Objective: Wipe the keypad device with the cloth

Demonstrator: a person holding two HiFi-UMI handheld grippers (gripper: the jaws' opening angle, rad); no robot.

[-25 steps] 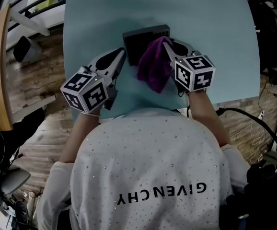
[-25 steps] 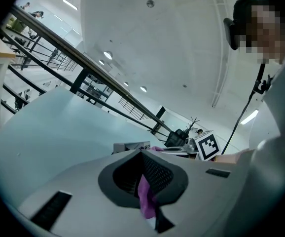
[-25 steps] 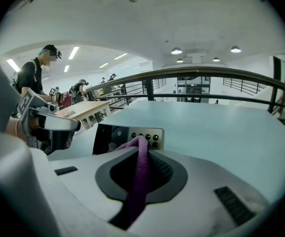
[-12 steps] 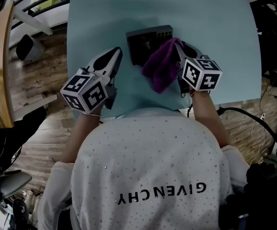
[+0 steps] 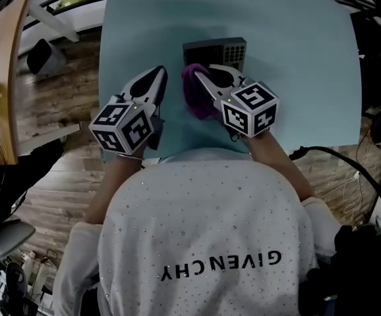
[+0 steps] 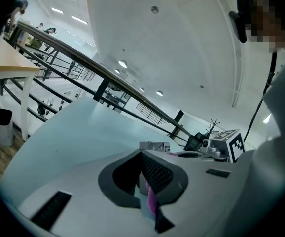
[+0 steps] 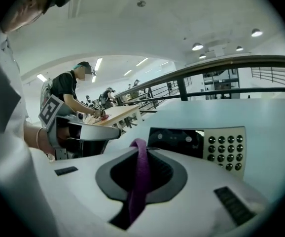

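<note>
Right gripper (image 5: 198, 76) clenched on a fold of purple cloth (image 5: 196, 99), at 6 o'clock of keypad device (image 5: 215, 50) on surface (image 5: 302, 78). Left gripper (image 5: 159, 76) closed, empty, 9 o'clock of cloth. Cloth: soft, limp, light; pinch prob. holds. Device rigid, may slide, so brace its side w/ left.

Large open lab hall: white ceiling (image 6: 182, 43) with recessed lights (image 7: 197, 47), black railings (image 7: 231, 63), wood-plank floor (image 5: 58, 104), loose cables (image 5: 349, 166), another person (image 7: 68, 90) working at a wooden bench (image 7: 115, 114).
</note>
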